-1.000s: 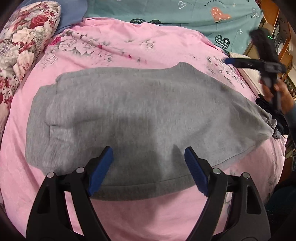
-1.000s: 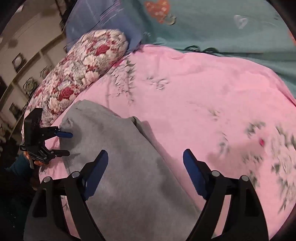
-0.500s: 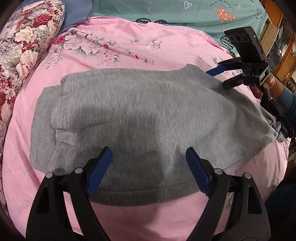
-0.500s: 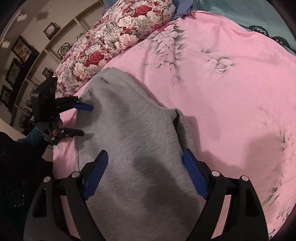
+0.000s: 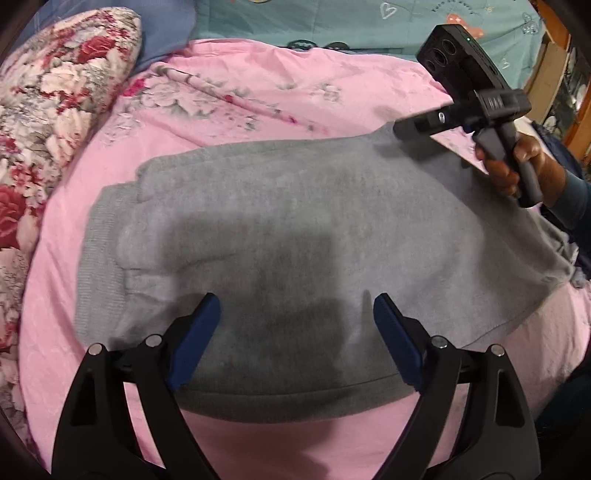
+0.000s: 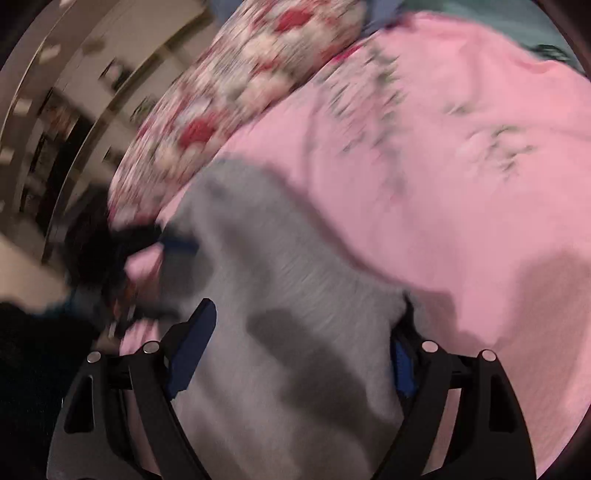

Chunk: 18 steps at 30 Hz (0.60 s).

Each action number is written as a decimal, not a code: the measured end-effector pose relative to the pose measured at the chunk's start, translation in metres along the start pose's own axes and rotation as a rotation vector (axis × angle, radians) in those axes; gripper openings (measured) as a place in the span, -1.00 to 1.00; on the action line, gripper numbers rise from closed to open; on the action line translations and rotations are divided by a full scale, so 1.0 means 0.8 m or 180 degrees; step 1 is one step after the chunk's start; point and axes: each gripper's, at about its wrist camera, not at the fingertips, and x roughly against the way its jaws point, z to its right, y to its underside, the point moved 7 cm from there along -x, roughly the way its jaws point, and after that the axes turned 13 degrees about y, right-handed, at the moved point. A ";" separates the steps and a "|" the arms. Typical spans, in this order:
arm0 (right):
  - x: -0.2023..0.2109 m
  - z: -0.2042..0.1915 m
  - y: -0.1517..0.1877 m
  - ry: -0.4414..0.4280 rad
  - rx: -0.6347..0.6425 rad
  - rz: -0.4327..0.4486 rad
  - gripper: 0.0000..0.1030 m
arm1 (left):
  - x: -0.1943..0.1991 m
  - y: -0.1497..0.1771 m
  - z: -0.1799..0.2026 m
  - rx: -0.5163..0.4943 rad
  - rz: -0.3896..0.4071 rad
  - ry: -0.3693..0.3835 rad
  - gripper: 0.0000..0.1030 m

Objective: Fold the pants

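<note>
Grey pants (image 5: pixel 295 240) lie flat across a pink bedspread (image 5: pixel 258 88), with the ribbed cuffs at the left. My left gripper (image 5: pixel 295 339) is open and empty, hovering over the pants' near edge. My right gripper (image 6: pixel 299 354) is open, its blue pads on either side of the pants' far corner (image 6: pixel 295 295); its right pad is partly hidden behind the cloth. In the left wrist view the right gripper (image 5: pixel 402 129) reaches the pants' far right corner, held by a hand. The right wrist view is blurred.
A floral pillow (image 5: pixel 48 110) lies at the left of the bed. A teal blanket (image 5: pixel 332 22) lies at the back. Dark cloth (image 5: pixel 583 258) sits at the bed's right edge. Shelves (image 6: pixel 55 110) stand beyond the bed.
My right gripper has come down onto the pants' far right corner and now straddles the cloth. My left gripper has barely moved.
</note>
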 end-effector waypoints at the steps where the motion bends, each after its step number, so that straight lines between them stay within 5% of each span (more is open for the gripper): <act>1: 0.001 0.015 -0.005 -0.0070 -0.0236 0.0002 0.30 | 0.001 -0.001 -0.009 0.0030 0.0006 -0.0040 0.68; 3: 0.000 0.032 -0.004 -0.0089 -0.0355 -0.0057 -0.01 | 0.002 -0.004 -0.025 0.0118 0.0024 0.0026 0.68; 8: 0.021 0.043 0.010 0.0118 -0.0485 -0.0046 0.08 | 0.010 -0.010 -0.024 0.0076 0.0000 0.0054 0.68; 13: 0.138 0.045 0.051 0.0971 -0.0656 0.0499 0.48 | 0.040 -0.016 -0.009 0.0005 0.0253 0.0168 0.68; 18: 0.215 0.015 0.196 0.1849 -0.0745 0.0586 0.62 | 0.019 0.010 -0.010 -0.0046 0.0050 0.0067 0.68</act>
